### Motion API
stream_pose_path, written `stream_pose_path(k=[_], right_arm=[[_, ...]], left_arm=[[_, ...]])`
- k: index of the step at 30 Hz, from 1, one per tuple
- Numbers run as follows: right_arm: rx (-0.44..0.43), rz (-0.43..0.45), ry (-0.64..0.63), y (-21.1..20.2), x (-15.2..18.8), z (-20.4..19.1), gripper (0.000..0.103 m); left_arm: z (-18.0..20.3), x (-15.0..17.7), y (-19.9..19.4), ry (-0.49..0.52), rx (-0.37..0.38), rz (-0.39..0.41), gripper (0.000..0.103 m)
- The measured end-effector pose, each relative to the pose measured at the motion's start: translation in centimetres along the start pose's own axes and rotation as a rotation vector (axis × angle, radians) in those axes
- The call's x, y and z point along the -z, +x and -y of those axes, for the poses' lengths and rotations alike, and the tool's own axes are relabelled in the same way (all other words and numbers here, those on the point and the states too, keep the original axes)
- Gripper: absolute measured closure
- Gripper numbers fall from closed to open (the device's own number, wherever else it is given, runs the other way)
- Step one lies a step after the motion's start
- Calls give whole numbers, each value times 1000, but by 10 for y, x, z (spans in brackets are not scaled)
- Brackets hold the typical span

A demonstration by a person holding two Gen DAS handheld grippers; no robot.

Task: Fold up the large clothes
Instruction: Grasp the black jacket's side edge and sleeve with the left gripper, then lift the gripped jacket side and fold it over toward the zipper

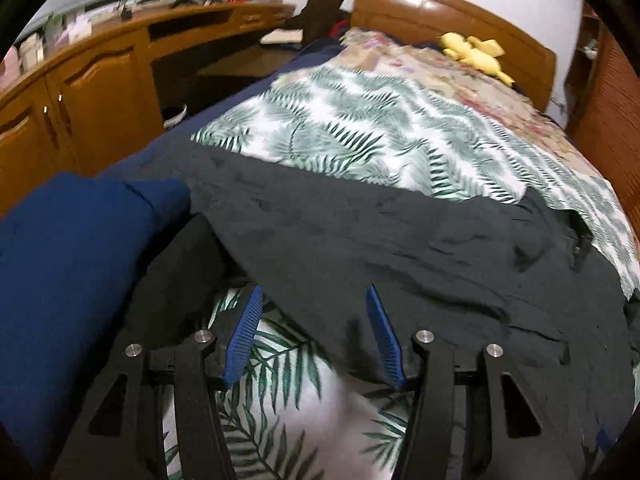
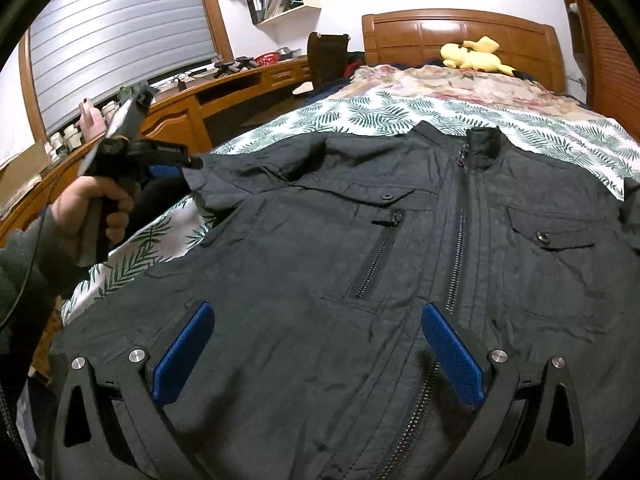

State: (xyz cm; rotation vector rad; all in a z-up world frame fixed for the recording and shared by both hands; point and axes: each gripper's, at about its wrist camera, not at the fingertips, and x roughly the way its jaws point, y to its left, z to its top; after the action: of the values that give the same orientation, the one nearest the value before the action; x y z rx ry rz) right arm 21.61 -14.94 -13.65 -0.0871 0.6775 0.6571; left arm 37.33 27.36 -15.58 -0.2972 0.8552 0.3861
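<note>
A black zip jacket (image 2: 360,264) lies front up on the bed, collar toward the headboard. My right gripper (image 2: 316,320) is open and hovers over its lower front, left of the main zipper (image 2: 456,248). My left gripper (image 1: 312,300) is open, low over the jacket's left edge (image 1: 360,240), with the fabric edge between its blue pads (image 1: 244,332). In the right wrist view the left gripper (image 2: 188,164) sits at the jacket's left shoulder, held by a hand (image 2: 92,208). The sleeve on that side is bunched dark under it.
The bed has a palm-leaf sheet (image 1: 352,128) and floral blanket (image 2: 440,76). A blue cushion (image 1: 68,272) lies at the left. A yellow plush (image 2: 476,56) rests by the wooden headboard (image 2: 460,28). A wooden desk (image 1: 100,80) runs along the left.
</note>
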Motion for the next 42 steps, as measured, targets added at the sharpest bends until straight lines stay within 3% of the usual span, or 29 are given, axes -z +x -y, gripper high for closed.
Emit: stream_pose_path(k=[5, 6, 7, 8, 10, 12, 16, 20, 24, 29, 31, 34, 37, 38, 39, 42], right_arm=[[2, 6, -5, 2, -1, -4, 0], [-2, 10, -5, 3, -1, -5, 0], [-3, 10, -3, 3, 0, -4, 0], [-3, 8, -2, 3, 0, -4, 0], [-1, 9, -5, 4, 1, -4, 0], [1, 14, -7, 4, 0, -4, 0], [-1, 12, 3, 4, -1, -3, 0], [-39, 9, 36, 0, -5, 4, 0], [-37, 20, 44, -8, -8, 15, 0], [9, 41, 49, -13, -9, 27, 0], [18, 51, 52, -14, -8, 29, 0], [27, 54, 53, -12, -7, 26, 0], [26, 47, 51, -6, -6, 20, 0], [28, 46, 47, -4, -6, 19, 0], [31, 46, 42, -5, -6, 16, 0], [38, 43, 20, 1, -6, 12, 0]], left_arm=[[-11, 3, 16, -51, 31, -39, 48], [-11, 3, 17, -61, 69, -41, 55], [-7, 3, 18, -58, 105, -46, 70], [-1, 2, 18, -32, 100, -48, 99], [20, -1, 9, 61, 34, -3, 100], [41, -5, -5, 131, 22, 35, 102], [75, -14, -43, 204, 53, 99, 102], [113, -11, -91, 286, 139, 148, 102], [138, 17, -130, 366, 170, 188, 102], [144, 56, -142, 395, 170, 164, 102], [139, 63, -141, 377, 172, 144, 97], [129, 74, -142, 356, 167, 142, 81], [118, 86, -147, 340, 147, 174, 50], [112, 89, -146, 325, 149, 171, 32], [107, 91, -145, 312, 149, 171, 23], [86, 95, -136, 264, 120, 169, 23]])
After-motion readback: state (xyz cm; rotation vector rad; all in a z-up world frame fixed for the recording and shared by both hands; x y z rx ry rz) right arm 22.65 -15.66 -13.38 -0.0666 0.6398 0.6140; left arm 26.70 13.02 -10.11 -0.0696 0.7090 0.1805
